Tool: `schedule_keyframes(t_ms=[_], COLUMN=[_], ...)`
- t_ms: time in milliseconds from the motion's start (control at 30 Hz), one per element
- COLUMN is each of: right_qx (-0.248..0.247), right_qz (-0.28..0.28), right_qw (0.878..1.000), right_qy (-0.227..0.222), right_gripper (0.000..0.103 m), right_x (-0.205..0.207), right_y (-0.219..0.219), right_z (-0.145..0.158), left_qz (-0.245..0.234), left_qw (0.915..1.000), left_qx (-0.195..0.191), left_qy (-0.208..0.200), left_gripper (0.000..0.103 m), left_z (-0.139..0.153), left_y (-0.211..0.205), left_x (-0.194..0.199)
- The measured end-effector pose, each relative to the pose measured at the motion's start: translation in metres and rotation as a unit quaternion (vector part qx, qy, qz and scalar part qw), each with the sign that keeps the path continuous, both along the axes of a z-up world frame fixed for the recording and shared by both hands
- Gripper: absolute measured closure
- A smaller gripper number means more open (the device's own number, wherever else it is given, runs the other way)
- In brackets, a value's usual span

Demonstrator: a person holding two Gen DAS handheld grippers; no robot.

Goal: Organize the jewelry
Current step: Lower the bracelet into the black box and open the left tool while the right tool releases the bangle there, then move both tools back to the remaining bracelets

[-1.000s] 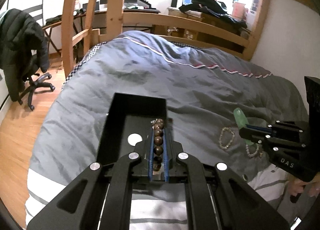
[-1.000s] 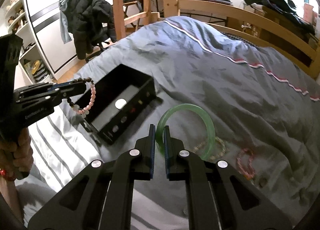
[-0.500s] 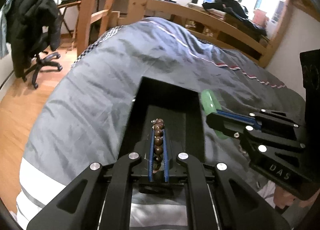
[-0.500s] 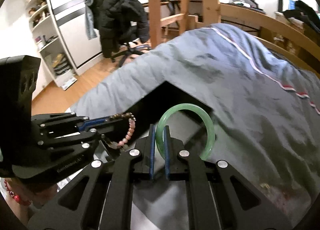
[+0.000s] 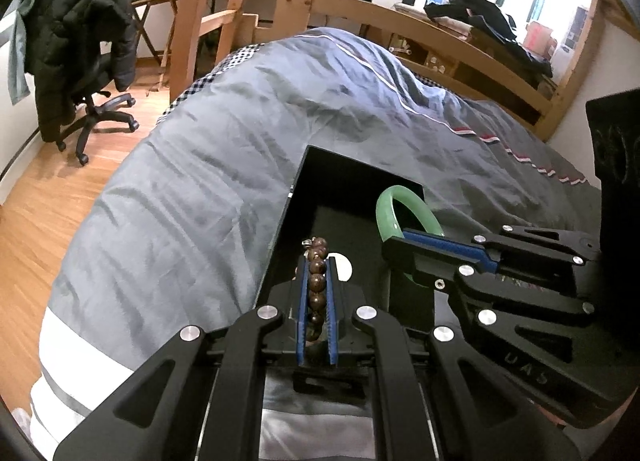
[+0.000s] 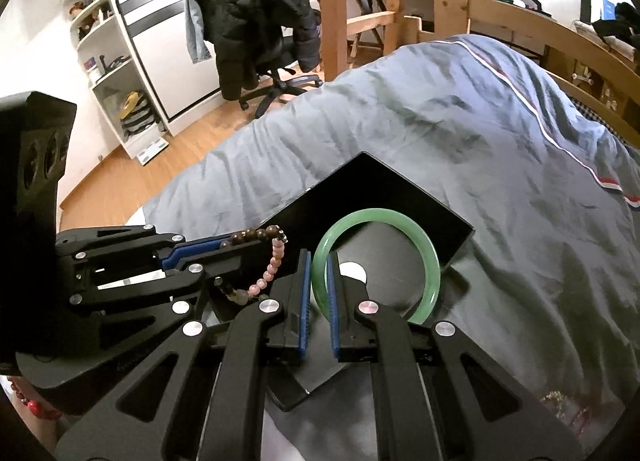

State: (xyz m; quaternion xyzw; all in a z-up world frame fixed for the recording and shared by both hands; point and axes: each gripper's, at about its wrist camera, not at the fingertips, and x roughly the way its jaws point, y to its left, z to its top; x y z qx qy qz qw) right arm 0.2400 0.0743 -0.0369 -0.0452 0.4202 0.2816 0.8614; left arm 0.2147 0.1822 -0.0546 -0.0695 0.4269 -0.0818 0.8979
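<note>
Both tools hang over the open black box (image 5: 298, 197), which lies on the grey quilt of the bed (image 5: 200, 165); every place below is given from that box. The left tool (image 5: 316, 285) is clamped on a beaded bracelet (image 5: 316, 281): in the left wrist view a run of brown beads sits pinched between the blue pads, and in the right wrist view the free loop, brown turning to pink beads (image 6: 272, 265), droops below the tool over the box's near left part. The right tool (image 6: 318, 281) is clamped on the rim of a green bangle (image 6: 424, 261), whose ring stands on edge over the middle of the box, its far arc toward the back wall. The box floor shows a pale round mark (image 6: 354, 271) directly beneath the bangle's opening. Judgement: each piece is already above the box interior, so the coming move turns on a straight descent, not a sideways carry. The bangle lies further into the box; the bracelet is nearer the front left wall. The two tools sit just beside each other, so a simultaneous release risks contact. More jewelry (image 6: 560, 401) lies on the quilt to the right of the box, too blurred to identify.
</note>
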Motion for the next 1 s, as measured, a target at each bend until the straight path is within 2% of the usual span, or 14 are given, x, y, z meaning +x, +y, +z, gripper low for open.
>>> schedule_keyframes(t_ms=[133, 200, 333, 433, 467, 533, 567, 600, 633, 700, 800, 900, 1000], right_qx=[0.010, -0.001, 0.003, 0.012, 0.017, 0.019, 0.019, 0.019, 0.018, 0.015, -0.001, -0.017, -0.029], right_qz=[0.012, 0.015, 0.008, -0.004, -0.010, -0.021, -0.030, -0.038, -0.046, -0.064, -0.091, -0.116, -0.142], right_qw=[1.000, 1.000, 1.000, 1.000, 0.999, 0.999, 0.999, 0.999, 0.998, 0.997, 0.994, 0.991, 0.987], right_qy=[0.001, -0.009, -0.011, -0.019, -0.025, -0.028, -0.030, -0.034, -0.039, -0.050, -0.056, -0.067, -0.072], right_gripper=[0.094, 0.091, 0.088, 0.061, 0.051, 0.048, 0.042, 0.031, 0.026, 0.012, 0.010, 0.004, 0.004], right_x=[0.001, 0.001, 0.005, 0.005, 0.004, 0.003, 0.002, 0.000, -0.001, -0.005, -0.011, -0.020, -0.030], right_y=[0.004, 0.007, 0.004, -0.002, -0.007, -0.014, -0.021, -0.027, -0.033, -0.048, -0.074, -0.104, -0.137], right_z=[-0.001, 0.000, 0.003, 0.009, 0.012, 0.016, 0.018, 0.020, 0.023, 0.029, 0.037, 0.047, 0.056], left_qz=[0.019, 0.028, 0.036, 0.036, 0.034, 0.036, 0.035, 0.032, 0.031, 0.028, 0.015, -0.003, -0.026], left_qw=[0.9998, 0.9996, 0.9990, 0.9990, 0.9990, 0.9989, 0.9988, 0.9987, 0.9985, 0.9982, 0.9979, 0.9976, 0.9969], left_qx=[0.001, 0.001, -0.024, -0.025, -0.027, -0.023, -0.021, -0.023, -0.024, -0.024, -0.028, -0.026, -0.029], left_qy=[-0.001, -0.006, -0.009, -0.010, -0.012, -0.020, -0.026, -0.033, -0.038, -0.047, -0.056, -0.063, -0.068], left_gripper=[0.095, 0.095, 0.095, 0.093, 0.085, 0.066, 0.063, 0.055, 0.045, 0.033, 0.020, 0.015, 0.013], left_z=[0.000, 0.002, 0.004, 0.004, 0.004, 0.007, 0.009, 0.011, 0.013, 0.015, 0.018, 0.020, 0.020], left_y=[0.004, 0.007, 0.016, 0.015, 0.014, 0.012, 0.011, 0.009, 0.008, 0.005, -0.005, -0.020, -0.042], left_x=[0.000, 0.000, 0.000, 0.000, -0.001, -0.003, -0.004, -0.006, -0.007, -0.009, -0.012, -0.015, -0.019])
